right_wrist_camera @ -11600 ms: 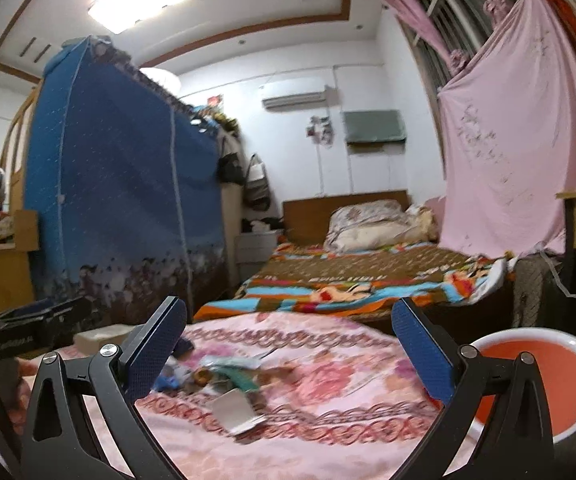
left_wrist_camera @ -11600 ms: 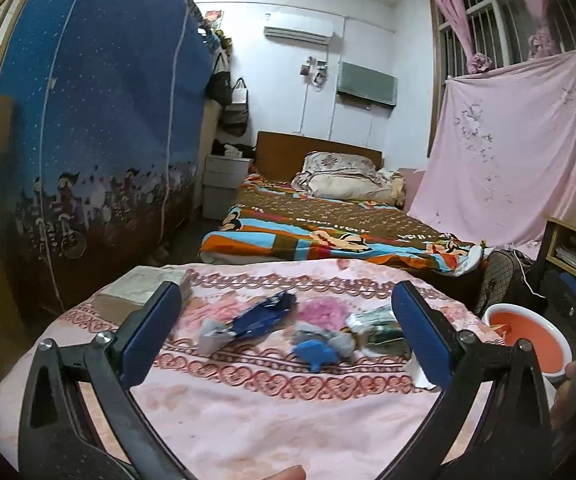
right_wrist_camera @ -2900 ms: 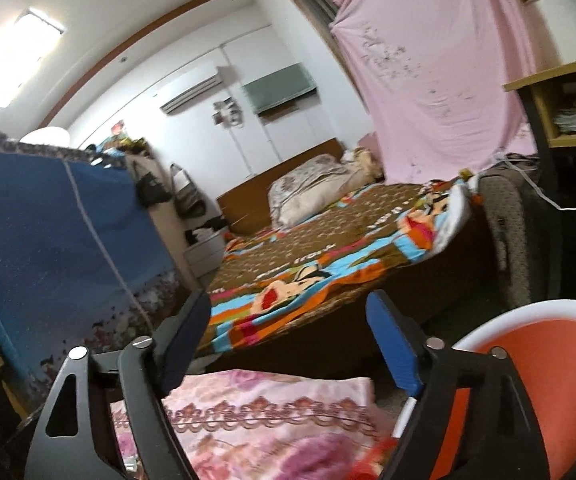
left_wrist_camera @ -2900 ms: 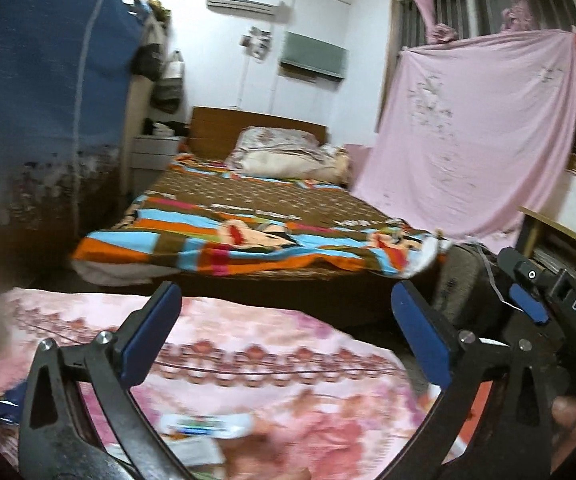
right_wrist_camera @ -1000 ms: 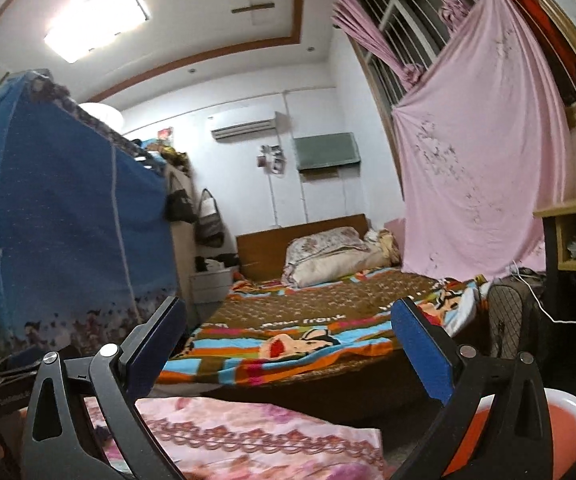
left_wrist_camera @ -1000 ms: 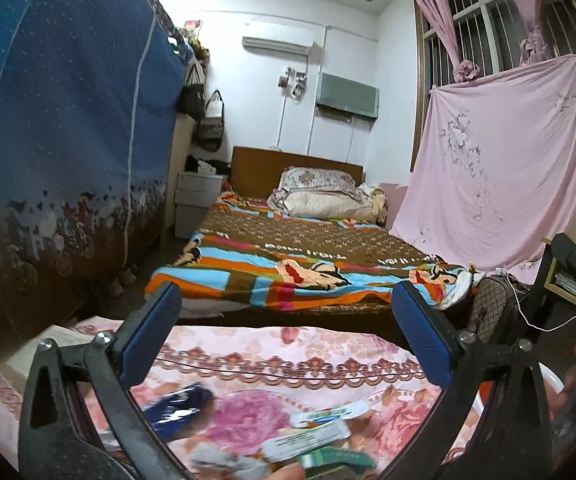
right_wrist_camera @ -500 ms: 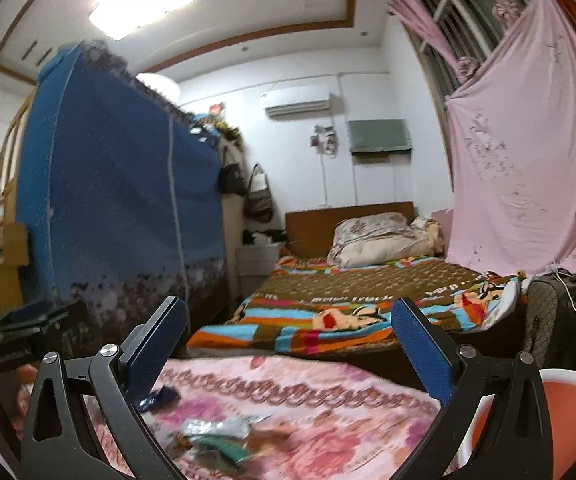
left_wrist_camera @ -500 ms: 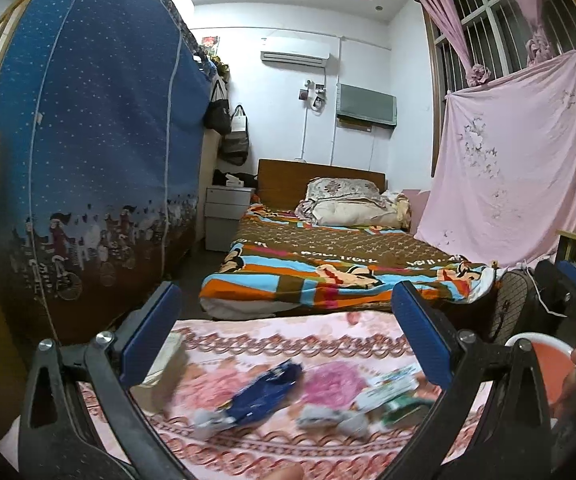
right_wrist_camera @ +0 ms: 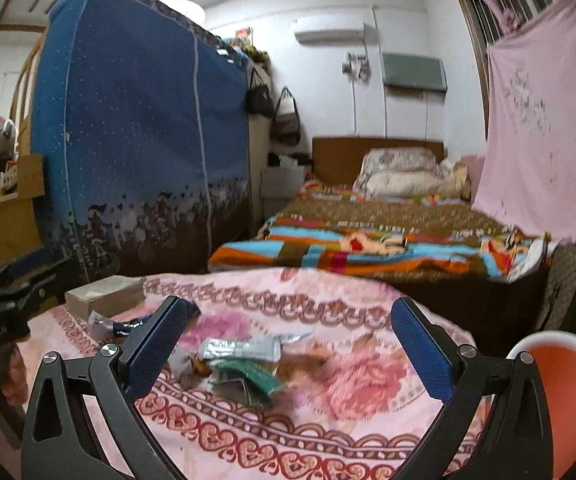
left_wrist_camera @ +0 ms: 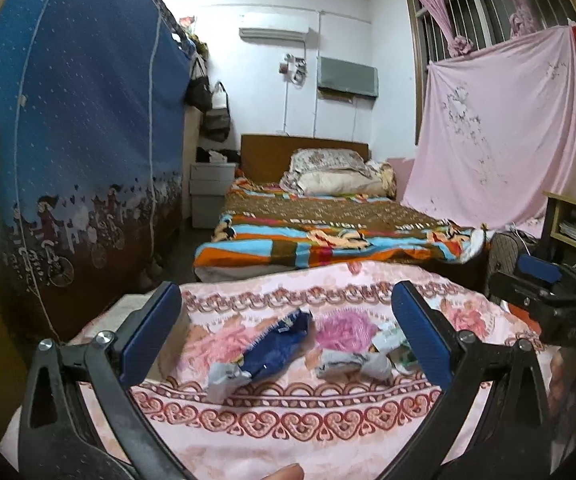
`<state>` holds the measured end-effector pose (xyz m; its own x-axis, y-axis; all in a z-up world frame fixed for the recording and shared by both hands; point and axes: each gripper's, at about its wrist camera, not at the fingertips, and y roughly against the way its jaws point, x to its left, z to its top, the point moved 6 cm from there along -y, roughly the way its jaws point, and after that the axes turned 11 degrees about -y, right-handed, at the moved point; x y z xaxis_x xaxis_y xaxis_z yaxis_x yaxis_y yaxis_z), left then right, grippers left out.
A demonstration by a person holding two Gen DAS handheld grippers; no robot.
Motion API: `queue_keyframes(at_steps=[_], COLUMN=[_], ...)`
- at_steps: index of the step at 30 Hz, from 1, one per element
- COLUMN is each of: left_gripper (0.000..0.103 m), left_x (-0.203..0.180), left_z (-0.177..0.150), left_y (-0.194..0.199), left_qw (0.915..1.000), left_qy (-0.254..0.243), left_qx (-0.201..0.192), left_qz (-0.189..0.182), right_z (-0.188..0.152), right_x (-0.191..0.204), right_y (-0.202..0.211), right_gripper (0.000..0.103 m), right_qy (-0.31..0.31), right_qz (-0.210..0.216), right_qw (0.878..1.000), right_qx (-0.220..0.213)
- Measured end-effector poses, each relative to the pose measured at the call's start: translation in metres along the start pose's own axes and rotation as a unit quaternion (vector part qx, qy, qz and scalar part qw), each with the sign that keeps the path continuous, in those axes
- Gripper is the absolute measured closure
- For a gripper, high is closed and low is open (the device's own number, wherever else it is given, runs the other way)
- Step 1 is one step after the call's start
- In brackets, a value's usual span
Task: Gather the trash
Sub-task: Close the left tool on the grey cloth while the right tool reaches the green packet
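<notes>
Several wrappers lie on a table under a pink flowered cloth (left_wrist_camera: 288,432). In the left wrist view a blue wrapper (left_wrist_camera: 276,350) and a grey crumpled wrapper (left_wrist_camera: 351,362) lie between my fingers. My left gripper (left_wrist_camera: 286,338) is open and empty above them. In the right wrist view a silver wrapper (right_wrist_camera: 240,348) and a green wrapper (right_wrist_camera: 248,376) lie on the cloth (right_wrist_camera: 307,440). My right gripper (right_wrist_camera: 284,348) is open and empty over them. An orange bin with a white rim (right_wrist_camera: 567,396) stands at the table's right.
A flat box (right_wrist_camera: 104,298) lies at the table's far left corner. A bed with a striped blanket (left_wrist_camera: 327,236) stands behind the table. A blue fabric wardrobe (left_wrist_camera: 76,140) fills the left. A pink sheet (left_wrist_camera: 495,140) hangs at the right.
Both grippers have tilted down and moved in toward the table. The wrappers now sit higher and larger between the fingers. Both stay open.
</notes>
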<state>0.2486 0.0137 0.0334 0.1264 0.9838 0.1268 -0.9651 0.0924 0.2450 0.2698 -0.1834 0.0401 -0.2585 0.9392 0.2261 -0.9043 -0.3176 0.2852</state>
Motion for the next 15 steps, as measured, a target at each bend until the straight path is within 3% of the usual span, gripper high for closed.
queue_keyframes(at_steps=[5, 7, 15], left_gripper=[0.013, 0.013, 0.034], left_x=[-0.01, -0.016, -0.038], left_z=[-0.005, -0.01, -0.032], left_y=[-0.015, -0.024, -0.05], left_qw=[0.9985, 0.9962, 0.9797], left_qy=[-0.006, -0.011, -0.026], left_qx=[0.037, 0.063, 0.15], left_qz=[-0.04, -0.059, -0.131], right_z=[-0.014, -0.019, -0.04], right_x=[-0.007, -0.009, -0.019], right_y=[-0.016, -0.023, -0.045], right_gripper=[0.004, 0.016, 0.037], right_qy=[-0.019, -0.024, -0.061], right_qz=[0.001, 0.002, 0.012], right_qw=[0.998, 0.996, 0.984], right_qx=[0.062, 0.084, 0.169])
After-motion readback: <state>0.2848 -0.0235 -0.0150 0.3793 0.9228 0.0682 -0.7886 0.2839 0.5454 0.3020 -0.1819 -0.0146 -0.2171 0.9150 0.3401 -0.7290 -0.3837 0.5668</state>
